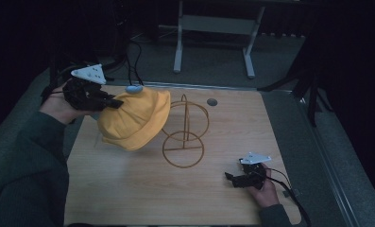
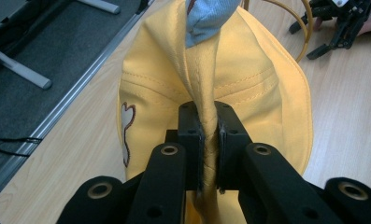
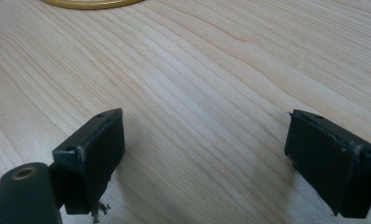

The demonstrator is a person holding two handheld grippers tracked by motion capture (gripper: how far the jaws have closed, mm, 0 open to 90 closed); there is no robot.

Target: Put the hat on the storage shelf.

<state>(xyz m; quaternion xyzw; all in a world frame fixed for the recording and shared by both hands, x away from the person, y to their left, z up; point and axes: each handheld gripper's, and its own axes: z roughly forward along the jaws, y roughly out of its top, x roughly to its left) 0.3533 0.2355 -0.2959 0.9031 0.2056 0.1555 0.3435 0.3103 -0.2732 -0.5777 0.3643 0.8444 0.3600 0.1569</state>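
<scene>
A yellow fabric hat [image 1: 135,118] with a pale blue tip [image 1: 134,89] hangs above the table's left half, next to a gold wire stand [image 1: 185,137]. My left gripper [image 1: 113,103] is shut on a fold of the hat [image 2: 211,93], the cloth pinched between both pads [image 2: 210,149]. Beyond the hat the wire stand [image 2: 295,28] curves past it. My right gripper [image 1: 232,178] rests low near the table's front right, held in a hand, with its jaws wide apart and nothing between them [image 3: 204,154]. The stand's base ring [image 3: 87,3] lies farther ahead.
The wooden table [image 1: 128,189] has a round hole [image 1: 212,101] at its back edge. Grey floor and a metal frame leg [image 1: 178,47] lie behind it. Cables [image 1: 289,187] trail from the right gripper toward the table's right corner.
</scene>
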